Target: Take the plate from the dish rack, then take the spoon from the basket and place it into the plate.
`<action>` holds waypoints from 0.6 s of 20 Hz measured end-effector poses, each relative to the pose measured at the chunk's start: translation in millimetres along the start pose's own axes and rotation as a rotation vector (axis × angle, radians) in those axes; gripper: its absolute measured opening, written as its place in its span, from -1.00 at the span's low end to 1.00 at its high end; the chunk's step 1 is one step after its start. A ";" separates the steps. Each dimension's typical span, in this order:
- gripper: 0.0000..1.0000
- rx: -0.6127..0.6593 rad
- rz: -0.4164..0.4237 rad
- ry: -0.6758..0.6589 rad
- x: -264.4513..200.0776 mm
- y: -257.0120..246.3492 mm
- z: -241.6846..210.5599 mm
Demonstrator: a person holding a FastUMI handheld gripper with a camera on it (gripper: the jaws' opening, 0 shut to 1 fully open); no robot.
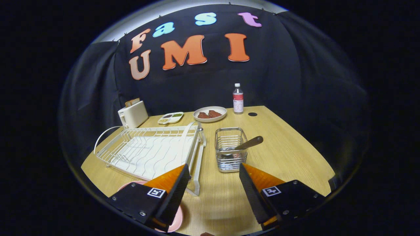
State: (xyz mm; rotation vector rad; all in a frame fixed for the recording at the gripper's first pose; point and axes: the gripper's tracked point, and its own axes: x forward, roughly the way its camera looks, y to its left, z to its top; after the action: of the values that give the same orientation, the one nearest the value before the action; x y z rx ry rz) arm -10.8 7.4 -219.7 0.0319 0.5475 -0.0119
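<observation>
Gripper (215, 183) hangs wide open and empty, pink plate (178, 216) at lower left under it, spoon (244, 146) leaning in the basket (229, 149) at centre — a skewed pinch could tip that basket.

A pale wood grain is shown by the table (279, 154). The dish rack (147, 150) is white, the basket (230, 149) silvery wire, the plate (177, 218) pink. The spoon (251, 143) has a brown handle. The toaster (133, 114) is cream; the bottle (238, 98) bears what may be a red label.
</observation>
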 end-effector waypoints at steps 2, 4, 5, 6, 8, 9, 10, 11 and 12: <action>0.83 0.027 -0.039 -0.027 9.9 -19.9 6.7; 0.81 0.053 -0.069 -0.056 21.2 -36.6 13.5; 0.80 0.058 -0.074 -0.065 25.7 -41.9 17.0; 0.74 0.062 -0.076 -0.083 29.8 -44.9 21.1; 0.51 0.064 -0.073 -0.116 36.5 -47.1 30.3; 0.43 0.059 -0.070 -0.125 40.5 -47.1 32.5; 0.21 0.056 -0.075 -0.134 42.9 -48.7 34.5; 0.10 0.046 -0.077 -0.133 45.0 -48.3 33.9; -0.09 0.040 -0.081 -0.135 46.5 -47.8 33.7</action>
State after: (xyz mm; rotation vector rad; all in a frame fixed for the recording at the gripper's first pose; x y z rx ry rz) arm 45.5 -41.6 -216.5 0.0471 0.4128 -0.1037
